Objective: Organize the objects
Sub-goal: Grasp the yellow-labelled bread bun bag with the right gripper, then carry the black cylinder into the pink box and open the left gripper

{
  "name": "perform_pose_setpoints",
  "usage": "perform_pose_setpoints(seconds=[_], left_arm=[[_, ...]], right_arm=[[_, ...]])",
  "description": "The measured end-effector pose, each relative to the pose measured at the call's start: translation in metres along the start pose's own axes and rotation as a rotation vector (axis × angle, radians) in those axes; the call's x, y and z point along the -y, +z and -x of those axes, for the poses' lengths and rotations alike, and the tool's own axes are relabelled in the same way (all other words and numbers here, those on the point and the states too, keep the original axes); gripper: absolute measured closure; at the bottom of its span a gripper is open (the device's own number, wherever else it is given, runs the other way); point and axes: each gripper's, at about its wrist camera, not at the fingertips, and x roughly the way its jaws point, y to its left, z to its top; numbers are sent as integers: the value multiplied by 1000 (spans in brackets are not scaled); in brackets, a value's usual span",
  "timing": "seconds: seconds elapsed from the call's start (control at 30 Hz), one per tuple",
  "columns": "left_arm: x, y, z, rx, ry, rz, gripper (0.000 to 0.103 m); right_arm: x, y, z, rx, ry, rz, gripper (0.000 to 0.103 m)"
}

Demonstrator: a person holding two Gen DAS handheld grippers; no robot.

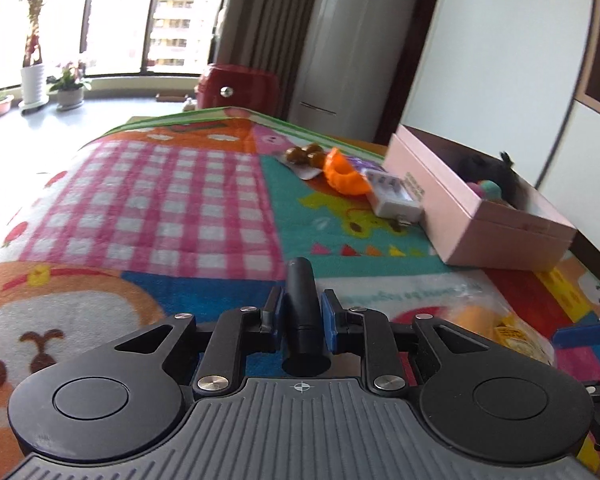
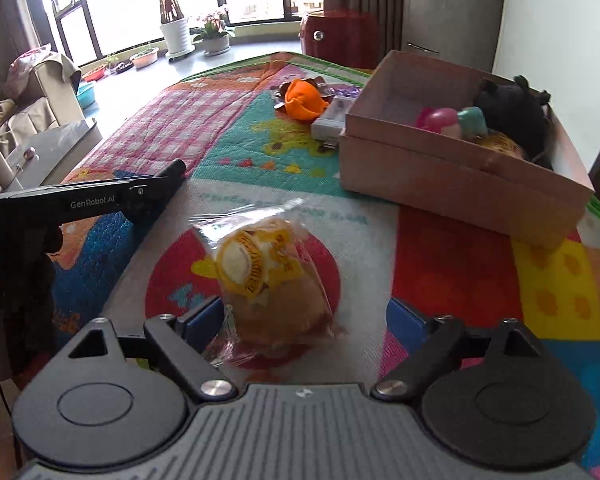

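Observation:
My left gripper (image 1: 303, 316) is shut on a black cylinder (image 1: 302, 304) and holds it above the colourful mat; it shows from the side in the right wrist view (image 2: 156, 190). My right gripper (image 2: 306, 322) is open, its blue pads either side of a wrapped pastry (image 2: 272, 280) lying on the mat. The pink box (image 2: 456, 176) stands at the right and holds a black plush (image 2: 512, 112) and pink and teal toys (image 2: 452, 122). Left of the box lie an orange toy (image 1: 342, 172), a white battery charger (image 1: 392, 198) and brown balls (image 1: 304, 154).
The patterned mat (image 1: 160, 196) covers the table. A red stool (image 1: 238, 88) stands beyond the far edge. Plant pots (image 2: 176, 34) line the window sill. A grey cabinet and bags (image 2: 40, 136) stand at the left.

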Motion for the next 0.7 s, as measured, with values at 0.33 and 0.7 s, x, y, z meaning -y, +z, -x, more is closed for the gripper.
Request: perform_pose_setpoints(seconds=[0.33, 0.7], left_arm=[[16, -9, -3, 2, -24, 3, 79], [18, -10, 0, 8, -6, -5, 79]], right_arm=[[14, -23, 6, 75, -57, -7, 0], [24, -26, 11, 198, -216, -16, 0]])
